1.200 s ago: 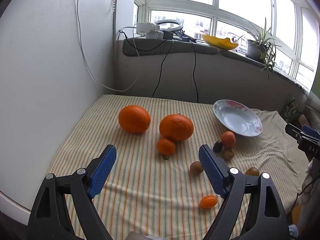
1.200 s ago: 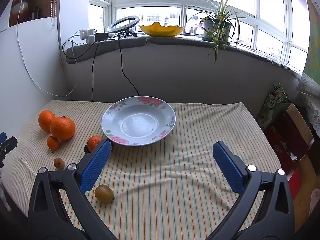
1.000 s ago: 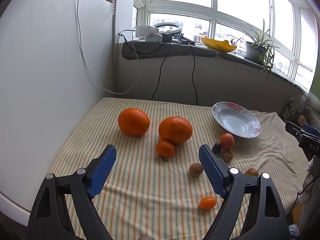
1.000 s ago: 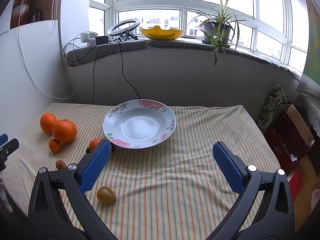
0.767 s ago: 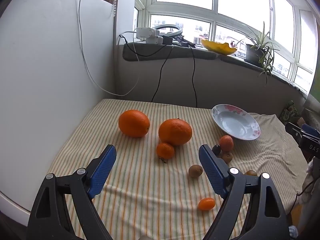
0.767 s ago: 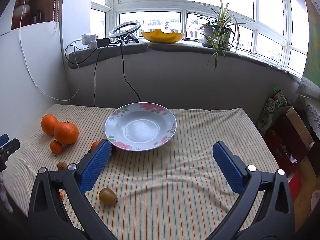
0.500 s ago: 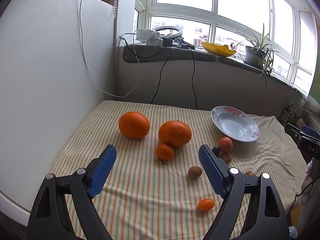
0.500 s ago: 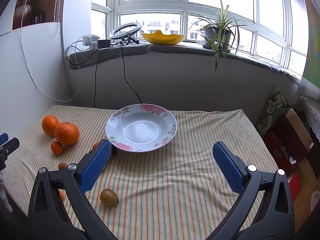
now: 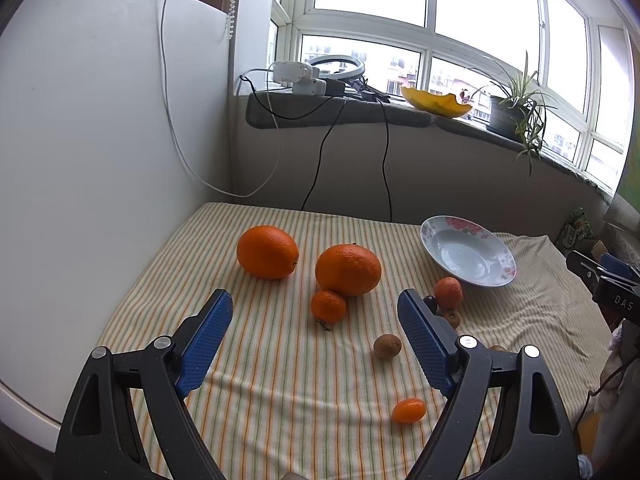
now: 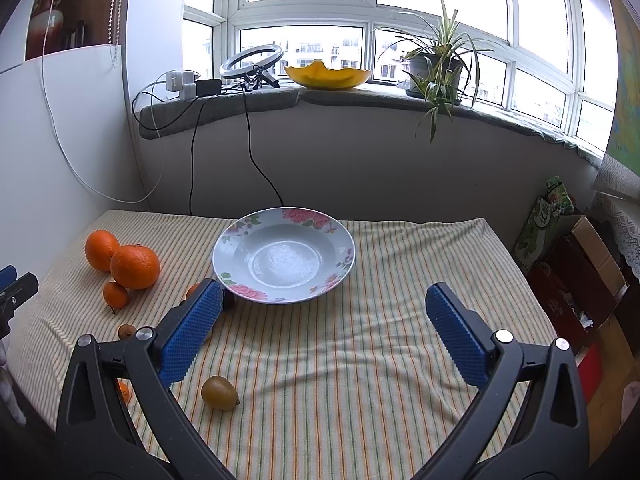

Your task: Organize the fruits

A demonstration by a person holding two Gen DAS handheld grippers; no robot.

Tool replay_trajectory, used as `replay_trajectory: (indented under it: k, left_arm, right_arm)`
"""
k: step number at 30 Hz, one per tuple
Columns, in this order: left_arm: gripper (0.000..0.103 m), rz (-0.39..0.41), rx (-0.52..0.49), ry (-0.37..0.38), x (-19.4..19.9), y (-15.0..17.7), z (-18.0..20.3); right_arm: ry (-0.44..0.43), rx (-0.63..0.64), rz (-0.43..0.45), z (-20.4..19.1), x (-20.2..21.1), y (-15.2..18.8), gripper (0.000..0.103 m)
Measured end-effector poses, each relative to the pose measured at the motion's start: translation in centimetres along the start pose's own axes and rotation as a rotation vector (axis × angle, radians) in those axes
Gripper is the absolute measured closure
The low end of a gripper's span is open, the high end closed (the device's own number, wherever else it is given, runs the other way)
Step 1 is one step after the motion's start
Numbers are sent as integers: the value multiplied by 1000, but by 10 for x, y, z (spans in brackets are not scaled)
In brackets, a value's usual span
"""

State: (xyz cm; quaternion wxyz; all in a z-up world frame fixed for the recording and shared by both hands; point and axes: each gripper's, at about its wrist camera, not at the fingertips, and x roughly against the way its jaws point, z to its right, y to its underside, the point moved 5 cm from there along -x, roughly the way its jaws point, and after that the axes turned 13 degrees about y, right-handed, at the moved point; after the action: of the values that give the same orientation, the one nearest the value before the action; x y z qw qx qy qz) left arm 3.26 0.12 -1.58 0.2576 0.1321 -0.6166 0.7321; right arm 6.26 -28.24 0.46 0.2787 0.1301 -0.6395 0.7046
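Both tools, left tool and right tool, hang wide apart, holding nothing. Plate empty; next, grab one small orange.

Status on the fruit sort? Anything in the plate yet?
Nothing done: the floral plate holds no fruit. Nothing in hand either: left tongs and right tongs are both open and empty above the striped cloth. All left to do: two large oranges, the mandarin, and the small fruits lie loose.
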Motion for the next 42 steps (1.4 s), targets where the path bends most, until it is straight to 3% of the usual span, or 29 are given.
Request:
replay_trajectory:
  k: [42]
  left_arm:
    - [18,-3,-2,19,-2,3,3]
  right_arm:
    - [-10,12,-11,-4,-4,4,0]
